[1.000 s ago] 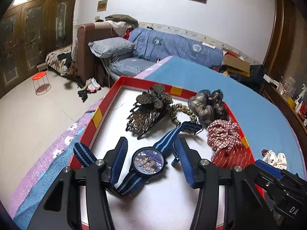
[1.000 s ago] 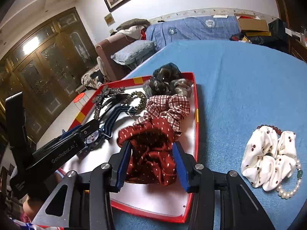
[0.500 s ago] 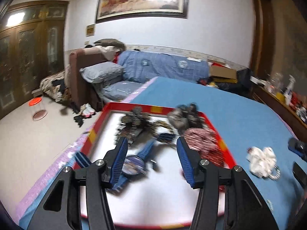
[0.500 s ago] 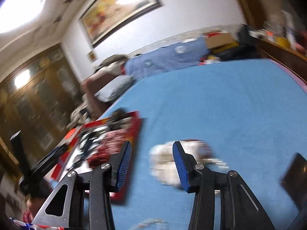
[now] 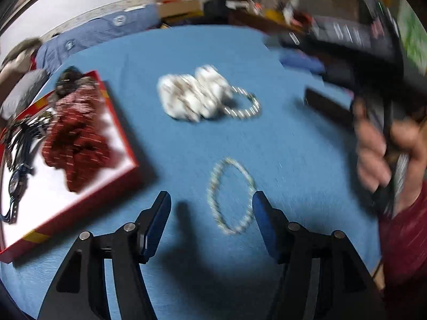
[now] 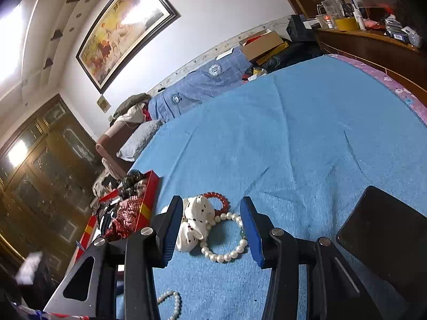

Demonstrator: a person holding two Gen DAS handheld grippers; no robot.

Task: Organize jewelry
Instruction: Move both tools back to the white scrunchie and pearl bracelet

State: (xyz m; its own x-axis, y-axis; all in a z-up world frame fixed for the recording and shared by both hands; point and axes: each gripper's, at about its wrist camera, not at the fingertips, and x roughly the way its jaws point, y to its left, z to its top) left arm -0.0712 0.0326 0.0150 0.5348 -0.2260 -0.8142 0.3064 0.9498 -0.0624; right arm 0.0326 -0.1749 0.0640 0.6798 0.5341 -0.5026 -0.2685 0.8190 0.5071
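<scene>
Left tool (image 5: 212, 200) swung off tray (image 5: 80, 208) — over bracelet (image 5: 231, 196) | opening

- This is a home bedroom, lived in and somewhat cluttered.
- A wide bed (image 6: 307, 138) under a blue cover fills most of the view, with a grey pillow (image 6: 138, 141) and a folded blue checked quilt (image 6: 202, 90) at its far end.
- A large framed painting (image 6: 125, 29) hangs on the white wall.
- A dark carved wooden wardrobe (image 6: 40, 176) stands at the left.
- A wooden dresser (image 6: 368, 42) holds bottles and a spray bottle.
</scene>
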